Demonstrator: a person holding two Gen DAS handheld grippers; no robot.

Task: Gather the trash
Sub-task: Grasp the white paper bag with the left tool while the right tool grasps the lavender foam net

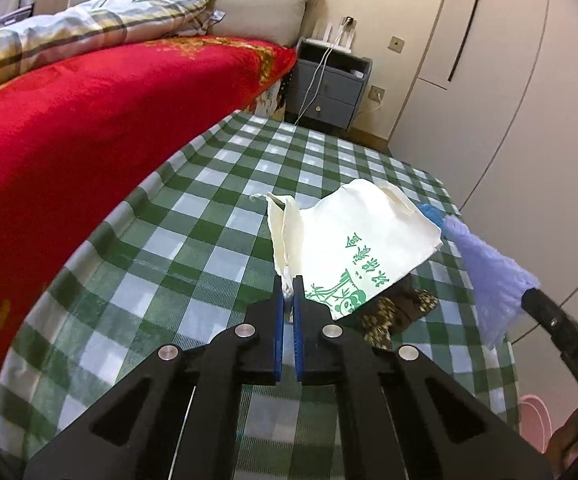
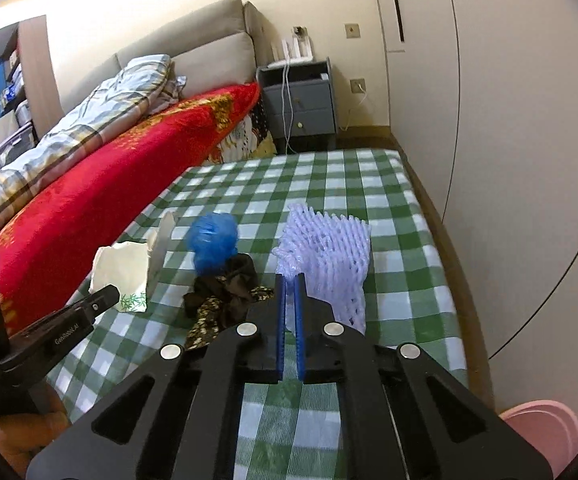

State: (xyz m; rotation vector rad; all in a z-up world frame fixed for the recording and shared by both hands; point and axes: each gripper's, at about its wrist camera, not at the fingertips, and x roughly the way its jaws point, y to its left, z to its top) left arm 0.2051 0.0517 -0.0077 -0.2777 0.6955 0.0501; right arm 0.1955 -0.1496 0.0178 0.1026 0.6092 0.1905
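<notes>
The checked counter point(image 2: 329, 184) beside the bed point(image 1: 69, 128) carries the trash. The left gripper point(image 1: 287, 292) has its jaws clenched on the edge of the white bag point(image 1: 353, 240); the right gripper point(image 2: 290, 292) has its jaws clenched on the foam net point(image 2: 329, 252). A blue wad point(image 2: 211, 240) and dark wrapper point(image 2: 225, 296) lie between. Best lift both clear together, keeping the grips firm, then carry them toward the pink bin point(image 2: 541, 424).

A green-and-white checked cloth point(image 2: 329, 184) is seen, and a red blanket point(image 1: 89, 120) patterned in gold. A cream bag point(image 1: 353, 232) is printed with a green panda and lettering. Pale lilac foam netting point(image 2: 329, 248), a blue crumpled ball point(image 2: 211, 240) and a dark brown scrap with a tan pattern point(image 2: 225, 296) are shown.
</notes>
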